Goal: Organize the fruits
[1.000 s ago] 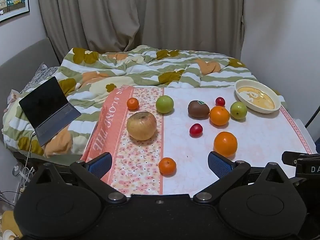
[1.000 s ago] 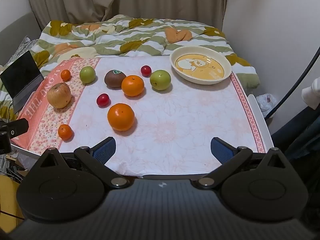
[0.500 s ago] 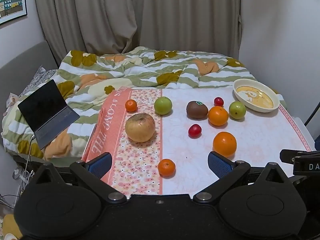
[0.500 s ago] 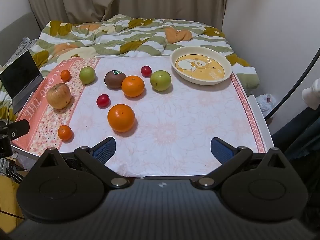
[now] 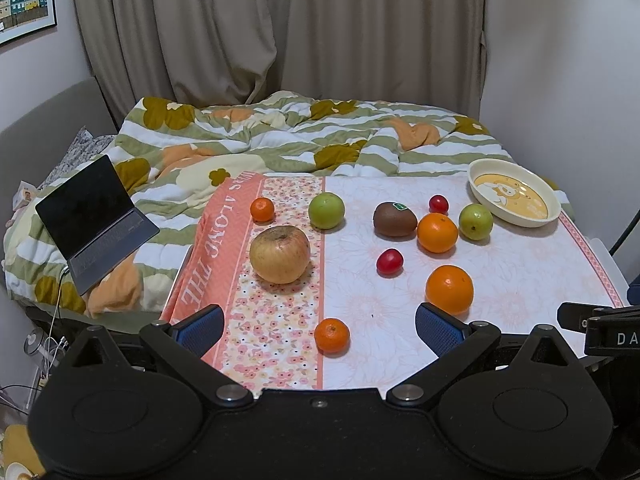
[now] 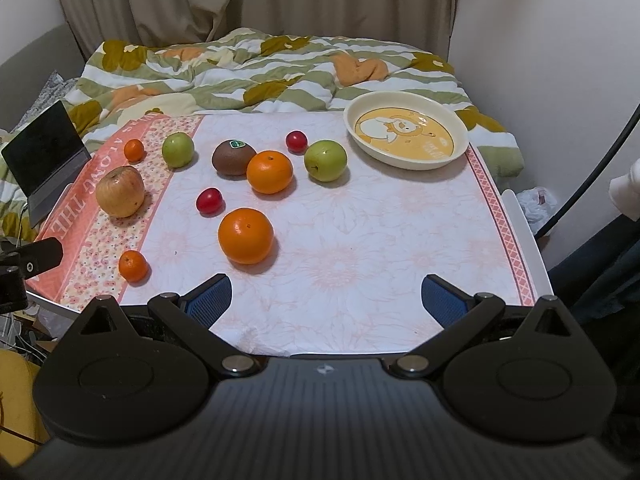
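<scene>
Fruits lie loose on the table's floral cloth (image 6: pixel 360 240): a big yellow apple (image 5: pixel 280 254), two green apples (image 5: pixel 326 211) (image 5: pixel 475 221), a kiwi (image 5: pixel 395 219), two large oranges (image 5: pixel 437 232) (image 5: pixel 449 289), two small mandarins (image 5: pixel 331 335) (image 5: pixel 262 209) and two red tomatoes (image 5: pixel 389 261) (image 5: pixel 438 203). An empty cream bowl (image 6: pixel 406 130) stands at the far right. My left gripper (image 5: pixel 320 326) is open and empty at the near edge, the near mandarin between its fingers' line. My right gripper (image 6: pixel 326 300) is open and empty, just before the near orange (image 6: pixel 245 235).
A rumpled flowered duvet (image 5: pixel 280 140) covers the bed behind the table. An open laptop (image 5: pixel 94 220) sits on it at the left. A wall and a black cable (image 6: pixel 592 168) bound the right side. Curtains hang at the back.
The left gripper has drawn back and tilted up a little, so the table sits lower in its view. The right gripper has barely moved. No fruit has moved.
</scene>
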Demonstrator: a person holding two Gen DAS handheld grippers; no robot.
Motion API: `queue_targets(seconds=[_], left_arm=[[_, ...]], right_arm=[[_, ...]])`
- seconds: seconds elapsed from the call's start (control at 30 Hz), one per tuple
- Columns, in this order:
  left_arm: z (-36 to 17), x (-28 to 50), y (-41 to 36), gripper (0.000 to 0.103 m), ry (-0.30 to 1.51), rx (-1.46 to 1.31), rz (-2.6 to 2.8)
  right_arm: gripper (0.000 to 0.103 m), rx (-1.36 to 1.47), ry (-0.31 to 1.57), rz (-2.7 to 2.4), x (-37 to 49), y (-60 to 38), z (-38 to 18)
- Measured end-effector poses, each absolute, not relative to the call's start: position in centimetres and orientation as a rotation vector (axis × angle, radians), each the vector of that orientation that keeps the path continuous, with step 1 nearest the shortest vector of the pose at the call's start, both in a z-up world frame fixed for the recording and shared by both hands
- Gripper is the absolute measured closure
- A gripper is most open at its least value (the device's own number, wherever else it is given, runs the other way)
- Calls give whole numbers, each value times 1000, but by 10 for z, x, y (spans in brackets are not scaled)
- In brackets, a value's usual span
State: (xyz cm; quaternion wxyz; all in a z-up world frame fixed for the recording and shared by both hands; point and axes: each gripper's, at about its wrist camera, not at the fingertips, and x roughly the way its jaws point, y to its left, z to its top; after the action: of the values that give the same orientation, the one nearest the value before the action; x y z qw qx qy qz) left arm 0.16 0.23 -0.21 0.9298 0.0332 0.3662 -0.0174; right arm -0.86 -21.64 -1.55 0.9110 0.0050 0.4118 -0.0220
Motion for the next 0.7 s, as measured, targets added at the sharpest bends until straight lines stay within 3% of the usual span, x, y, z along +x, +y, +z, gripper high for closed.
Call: queue_targets(seconds=[0.7], left_arm=[[-3,4,0,0,752,62,-37]], right_arm=[[0,16,851,-42,-9,-216,-16]])
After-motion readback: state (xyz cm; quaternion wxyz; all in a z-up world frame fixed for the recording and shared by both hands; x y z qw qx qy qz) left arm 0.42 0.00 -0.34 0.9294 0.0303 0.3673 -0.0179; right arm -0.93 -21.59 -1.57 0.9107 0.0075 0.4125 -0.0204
